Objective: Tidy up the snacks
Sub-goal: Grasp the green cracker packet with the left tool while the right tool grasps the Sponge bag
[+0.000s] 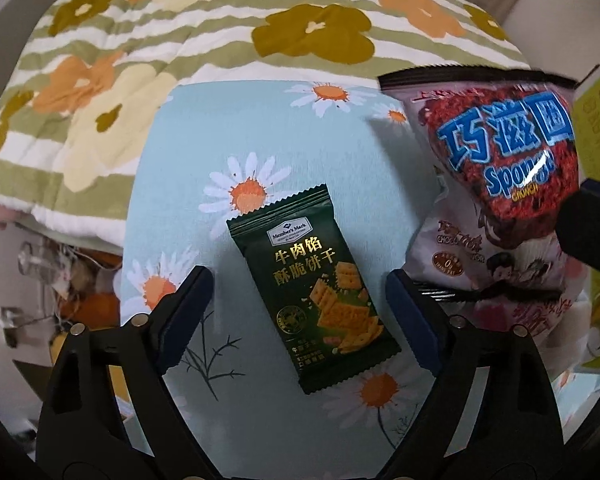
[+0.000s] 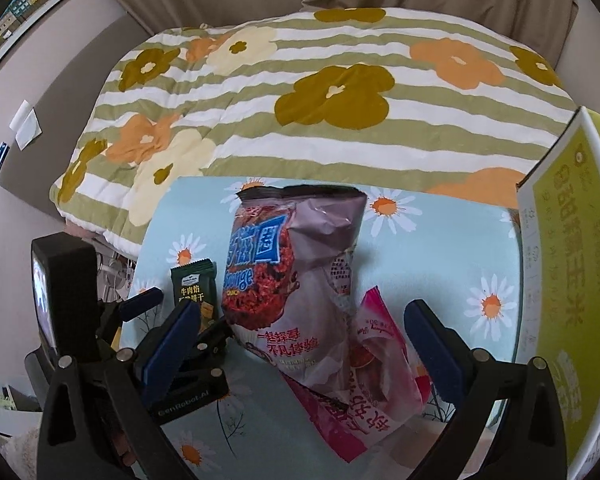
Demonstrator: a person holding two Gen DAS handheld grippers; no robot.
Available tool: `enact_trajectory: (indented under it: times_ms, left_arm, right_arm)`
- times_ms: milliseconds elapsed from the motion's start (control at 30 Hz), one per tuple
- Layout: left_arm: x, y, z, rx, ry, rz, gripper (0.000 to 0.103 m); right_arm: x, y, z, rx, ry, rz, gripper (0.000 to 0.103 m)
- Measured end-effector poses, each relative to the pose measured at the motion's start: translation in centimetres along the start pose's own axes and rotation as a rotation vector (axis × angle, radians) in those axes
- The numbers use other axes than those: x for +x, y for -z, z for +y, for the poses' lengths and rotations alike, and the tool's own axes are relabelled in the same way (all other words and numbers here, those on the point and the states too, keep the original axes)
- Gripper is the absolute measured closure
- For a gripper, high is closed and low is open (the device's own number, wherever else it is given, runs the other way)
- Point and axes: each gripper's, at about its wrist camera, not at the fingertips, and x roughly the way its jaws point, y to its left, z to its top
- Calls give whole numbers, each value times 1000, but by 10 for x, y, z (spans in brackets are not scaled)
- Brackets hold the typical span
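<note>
A dark green cracker packet (image 1: 312,292) lies flat on the light blue daisy sheet (image 1: 180,200). My left gripper (image 1: 300,296) hangs open over it, one pad on each side with a gap to the packet. To its right a purple puffed-snack bag (image 1: 500,160) rests partly on a pink packet (image 1: 540,312). In the right wrist view my right gripper (image 2: 304,320) straddles that purple bag (image 2: 300,280) and the pink packet (image 2: 384,364), its pads apart and not pressing. The green packet (image 2: 194,288) shows at the left there, half hidden behind my finger.
A striped quilt with orange and olive flowers (image 2: 300,100) is bunched along the sheet's far side. A yellow-green carton (image 2: 560,280) stands at the right edge. Left of the sheet the surface drops off to clutter (image 1: 72,276) below.
</note>
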Motion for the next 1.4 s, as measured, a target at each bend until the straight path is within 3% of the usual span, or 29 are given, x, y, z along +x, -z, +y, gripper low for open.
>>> enact_trajectory:
  times_ms: [167,233,333,667,933,1000,1067,1100,1267,1400]
  left_arm:
    - [-5,1,7,-7,-16,2,37]
    - [-6,2,11,-5,-25,1,49]
    - [-9,3,16,1,-19,0,57]
    - [-13,1,40,-86,122,7,59]
    - [-24,1,45,-97,155,-14,59]
    - [-27,0,47,-99,156,-17,59]
    - [-29,0,49,-101,157,-22,59]
    - [-30,0,50,-100,158,-24,59]
    - [-36,0,55,-115,165,-39,59]
    - [-43,0,57,-113,172,-56,59]
  right_arm:
    - [8,-3,4,-18,-10,18,2]
    - [11,-4,5,-25,-11,24,2]
    - [16,-5,8,-32,-16,33,2]
    - [28,-8,18,-87,8,61,2]
    - [42,-9,28,-148,46,60,3]
    - [47,-10,30,-165,58,65,7]
    - [53,-10,33,-190,71,71,19]
    - [56,-9,34,-205,74,77,32]
    - [56,-6,39,-244,97,39,36]
    - [48,-6,43,-236,82,14,47]
